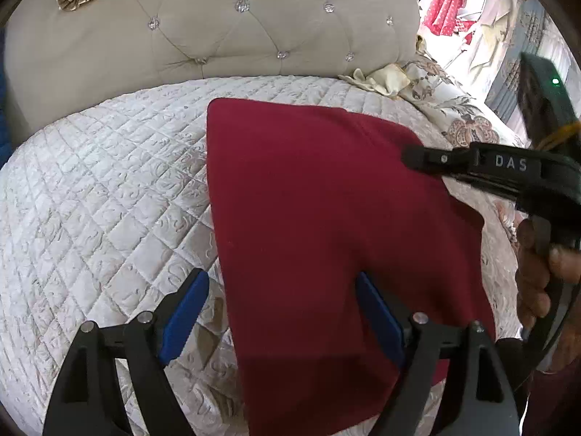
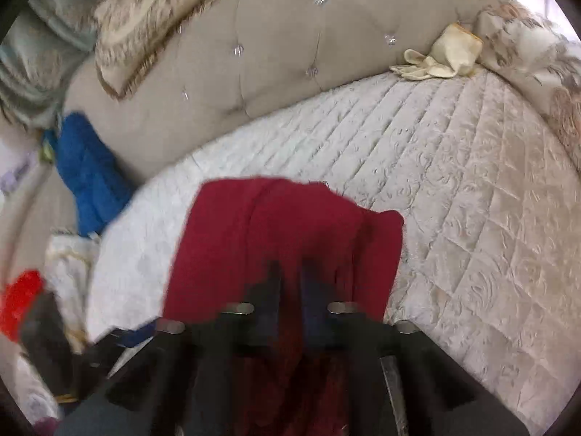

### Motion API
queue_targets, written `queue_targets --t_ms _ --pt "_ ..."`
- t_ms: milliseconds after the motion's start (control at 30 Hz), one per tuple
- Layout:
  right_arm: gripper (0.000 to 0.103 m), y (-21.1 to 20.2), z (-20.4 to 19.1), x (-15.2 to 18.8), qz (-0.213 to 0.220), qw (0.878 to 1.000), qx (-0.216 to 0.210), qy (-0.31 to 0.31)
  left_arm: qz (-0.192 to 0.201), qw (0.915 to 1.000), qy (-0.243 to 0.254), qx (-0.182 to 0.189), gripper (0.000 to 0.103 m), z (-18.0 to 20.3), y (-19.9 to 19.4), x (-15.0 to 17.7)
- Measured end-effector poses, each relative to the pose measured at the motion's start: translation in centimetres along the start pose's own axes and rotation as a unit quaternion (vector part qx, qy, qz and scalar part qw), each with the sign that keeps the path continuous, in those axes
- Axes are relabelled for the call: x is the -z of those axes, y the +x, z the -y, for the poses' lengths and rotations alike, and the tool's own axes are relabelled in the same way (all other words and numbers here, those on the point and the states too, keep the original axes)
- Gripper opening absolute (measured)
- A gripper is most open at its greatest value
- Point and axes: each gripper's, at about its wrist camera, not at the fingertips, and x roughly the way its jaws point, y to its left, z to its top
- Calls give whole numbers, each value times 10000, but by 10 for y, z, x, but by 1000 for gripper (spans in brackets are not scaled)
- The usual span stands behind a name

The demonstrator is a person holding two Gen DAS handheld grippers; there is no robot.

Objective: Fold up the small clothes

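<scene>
Covering the bed (image 1: pixel 90 200), a white quilted spread carries the dark red cloth (image 1: pixel 326 236), lying flat near its middle. Left gripper (image 1: pixel 283 312) hovers above the cloth's near-left edge, jaws wide. Right gripper (image 2: pixel 290 283) has its jaws closed on the cloth's right edge.

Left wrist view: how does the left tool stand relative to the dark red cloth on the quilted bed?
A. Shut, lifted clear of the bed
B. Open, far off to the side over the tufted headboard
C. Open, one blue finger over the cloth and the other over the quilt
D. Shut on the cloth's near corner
C: the left tool is wide open, its right blue finger over the dark red cloth and its left over the quilt.
</scene>
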Motion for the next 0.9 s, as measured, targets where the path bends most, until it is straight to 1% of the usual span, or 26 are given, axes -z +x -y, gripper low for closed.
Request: queue_targets --t_ms 67,100,167,200,233,333,367,433,467,533,600,667,733,767,867,900 --pt "0 -8 -8 2 254 9987 278 -355 27 10000 20 -2 90 1 0 2" --pt "0 -7 -7 3 263 9979 432 -396 35 10000 32 -16 93 2 2 3" --pt "0 7 -1 7 128 9950 852 -507 1 10000 50 -8 93 4 5 5" --pt "0 14 3 11 52 9953 863 -431 -4 10000 75 -34 93 6 6 6" --pt "0 13 5 13 73 9962 788 -358 17 9999 108 -69 93 7 6 7" --pt "0 -12 1 15 267 9976 569 -277 64 9998 129 -144 93 8 3 9" --pt "14 -25 -4 18 327 9974 558 -305 62 9998 111 -142 93 8 3 9" --pt "31 -36 -8 26 279 9985 301 -371 59 9998 83 -153 93 8 3 10" --pt "31 -39 -12 32 182 9989 140 -416 64 9998 74 -166 93 8 3 11" --pt "31 -41 -20 48 -11 9989 86 -470 75 9997 74 -201 93 10 2 13" --pt "0 -35 -23 63 -36 9985 142 -525 66 9996 73 -246 93 11 1 15" --pt "0 -33 -24 74 -79 9963 541 -657 28 9997 84 -232 93 13 -1 16" --pt "0 -43 -21 78 -2 9967 501 -634 51 9996 137 -249 93 16 -4 19" --pt "0 -45 -19 79 22 9964 571 -619 50 9995 153 -270 93 17 -4 20" --pt "0 -26 -17 88 -146 9935 888 -696 -13 9993 153 -348 93 19 -2 23" --pt "0 -23 -18 90 -118 9930 933 -711 -8 9993 140 -354 93 20 -2 24"
